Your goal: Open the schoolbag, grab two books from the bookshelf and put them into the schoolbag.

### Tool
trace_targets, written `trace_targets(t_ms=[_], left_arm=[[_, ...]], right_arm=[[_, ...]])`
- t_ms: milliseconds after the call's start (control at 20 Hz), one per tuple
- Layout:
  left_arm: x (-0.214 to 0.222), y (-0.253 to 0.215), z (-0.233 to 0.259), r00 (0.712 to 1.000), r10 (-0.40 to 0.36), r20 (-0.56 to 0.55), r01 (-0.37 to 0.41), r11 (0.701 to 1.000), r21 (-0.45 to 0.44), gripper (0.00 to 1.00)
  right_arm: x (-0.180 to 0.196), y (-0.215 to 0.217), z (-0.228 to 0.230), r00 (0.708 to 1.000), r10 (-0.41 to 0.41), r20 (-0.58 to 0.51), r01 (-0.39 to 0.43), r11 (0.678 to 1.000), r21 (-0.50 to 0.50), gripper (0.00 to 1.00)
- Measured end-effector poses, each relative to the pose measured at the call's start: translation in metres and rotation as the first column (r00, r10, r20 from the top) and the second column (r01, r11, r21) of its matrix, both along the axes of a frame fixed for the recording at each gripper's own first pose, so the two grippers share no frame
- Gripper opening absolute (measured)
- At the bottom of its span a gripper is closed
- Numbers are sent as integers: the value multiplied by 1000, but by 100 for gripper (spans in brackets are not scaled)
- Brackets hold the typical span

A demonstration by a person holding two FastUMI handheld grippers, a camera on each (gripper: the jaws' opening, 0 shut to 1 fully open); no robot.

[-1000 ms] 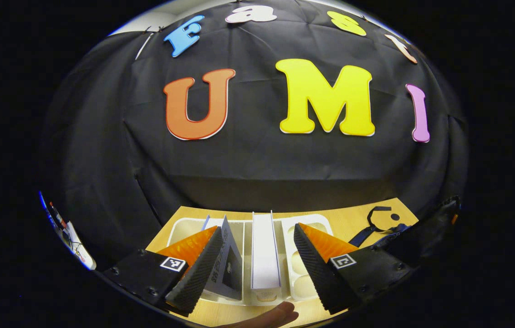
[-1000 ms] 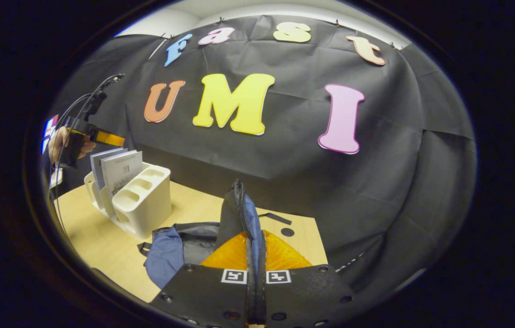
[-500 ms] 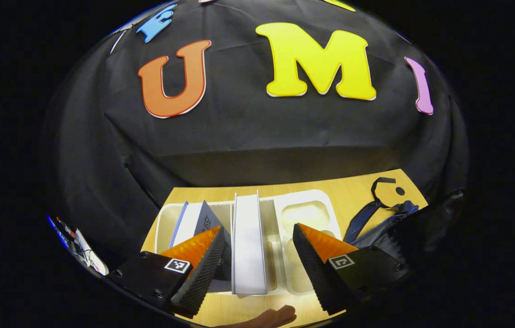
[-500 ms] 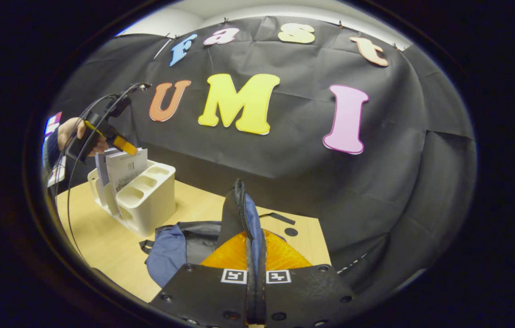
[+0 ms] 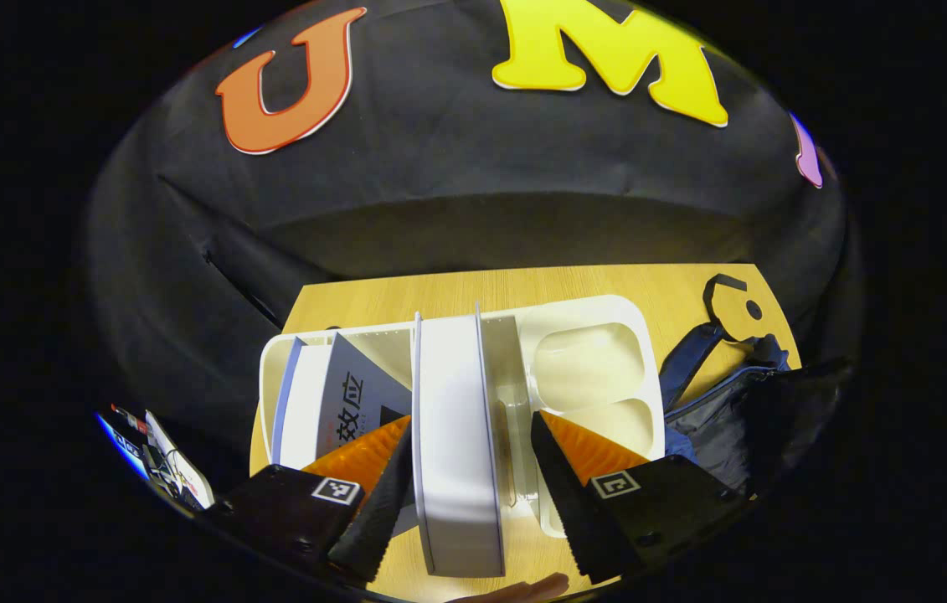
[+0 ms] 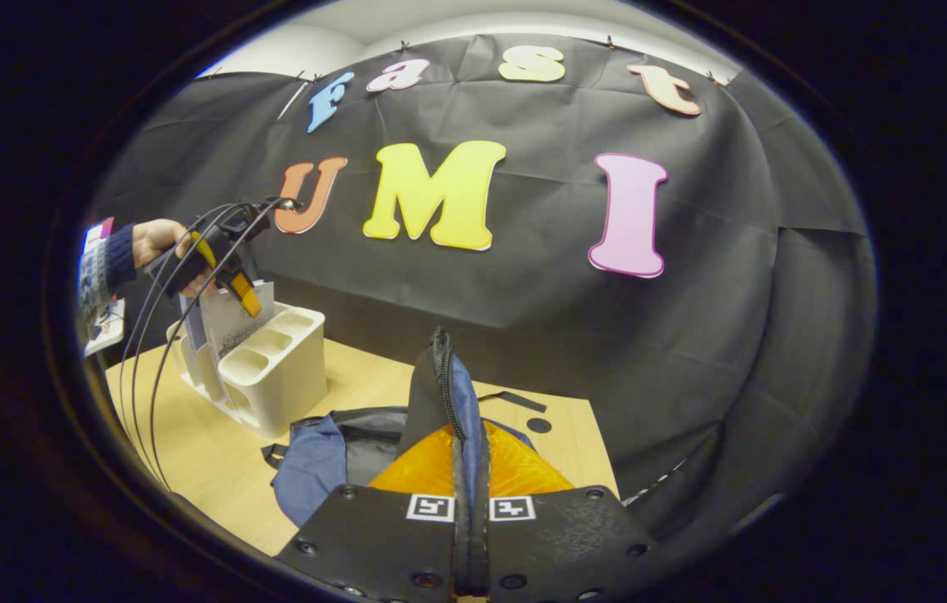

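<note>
In the left gripper view my left gripper (image 5: 469,423) is open and tipped down over the white bookshelf (image 5: 590,368). Its fingers straddle the top edge of a white book (image 5: 452,435); a gap shows on the right side. A grey book (image 5: 339,394) leans in the slot to the left. In the right gripper view my right gripper (image 6: 466,435) is shut on the raised zipper edge of the blue and grey schoolbag (image 6: 331,461), holding it upright. Farther left there, a hand (image 6: 159,243) holds the left gripper (image 6: 226,268) above the books (image 6: 230,322) in the bookshelf (image 6: 280,368).
The wooden table (image 6: 188,444) carries the shelf at the left and the bag in the middle. A black bag strap (image 5: 724,293) lies on the table behind the schoolbag (image 5: 724,402). Cables (image 6: 146,368) hang from the left gripper. The black cloth wall stands close behind the table.
The left gripper has tilted downward and come closer over the shelf, so the white book now stands between its open fingers. The right gripper still holds the bag edge in place.
</note>
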State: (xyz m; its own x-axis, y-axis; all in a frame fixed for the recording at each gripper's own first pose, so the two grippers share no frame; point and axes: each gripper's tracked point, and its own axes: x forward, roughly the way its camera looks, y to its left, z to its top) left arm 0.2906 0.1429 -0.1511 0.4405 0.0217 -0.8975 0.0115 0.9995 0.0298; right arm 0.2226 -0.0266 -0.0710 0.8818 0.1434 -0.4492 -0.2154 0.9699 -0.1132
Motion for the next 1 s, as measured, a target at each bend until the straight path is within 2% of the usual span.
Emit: trace_targets(t_ms=[100,150,350,400,500,750,1000], left_arm=[[-1,-5,-6,998,-11,-57,10,1000,-26,78],[2,-6,-9,998,-4,-69,1,999,-35,77],[-7,-3,-21,988,26,-152,-31,999,-36,62],[-9,-2,-23,986,34,-160,-40,999,-32,50],[-17,-2,-20,984,47,-170,-53,998,-30,48],[-27,3,6,996,36,-81,-35,999,22,48],[-59,-5,32,999,25,-21,-25,1000,-15,48]], right_arm=[[-3,0,0,1000,4,3,-4,1000,5,1],[-3,0,0,1000,6,5,-6,1000,5,1],[-6,3,-2,1000,25,11,-25,1000,0,0],[-6,2,-3,1000,26,11,-26,1000,-1,0],[-6,-1,-4,1000,22,9,-22,1000,3,0],[-4,3,-7,1000,25,8,-25,1000,-13,1],[-4,17,-13,999,51,12,-51,998,-34,0]])
